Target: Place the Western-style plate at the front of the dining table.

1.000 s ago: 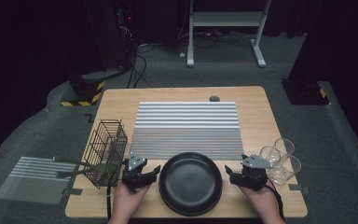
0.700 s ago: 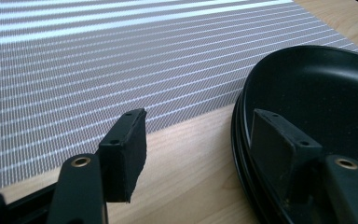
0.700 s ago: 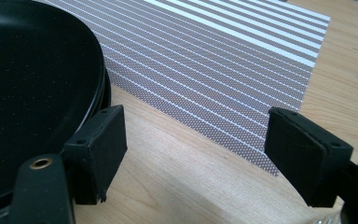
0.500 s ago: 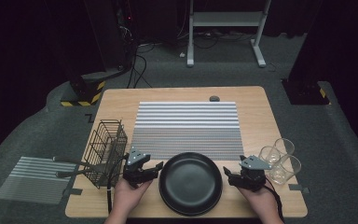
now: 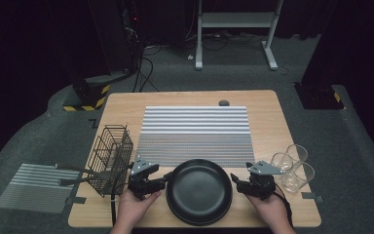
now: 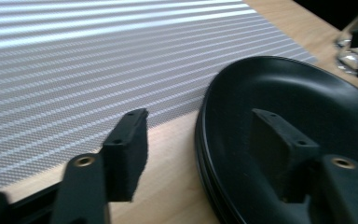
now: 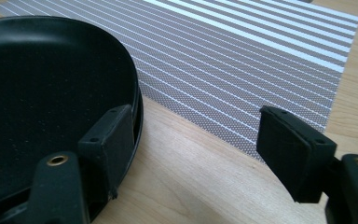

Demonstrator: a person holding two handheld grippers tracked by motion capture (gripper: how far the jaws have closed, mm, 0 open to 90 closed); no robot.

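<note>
Black plate [image 5: 199, 191], grey-and-white striped mat [image 5: 196, 128], black wire basket [image 5: 110, 157], pale wooden table [image 5: 117, 107]

A: What is sitting at the bottom centre of the frame?

B: A black plate [image 5: 199, 191] is lying on the bench [image 5: 126, 105], its far edge overlapping the striped mat [image 5: 196, 127].

A: And the hands?

B: The left gripper [image 5: 164, 180] is flanking the plate's left rim, the right gripper [image 5: 233, 181] its right rim, its fingers having just been closing. Glasses [image 5: 292, 167] are standing lower right, a wire basket [image 5: 110, 158] lower left.

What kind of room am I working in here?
Most likely a lab or recording studio dressed as a dining setup: a lone wooden table on grey carpet, dark surroundings, hazard-striped floor gear, with a black plate, striped placemat and glasses.
</note>
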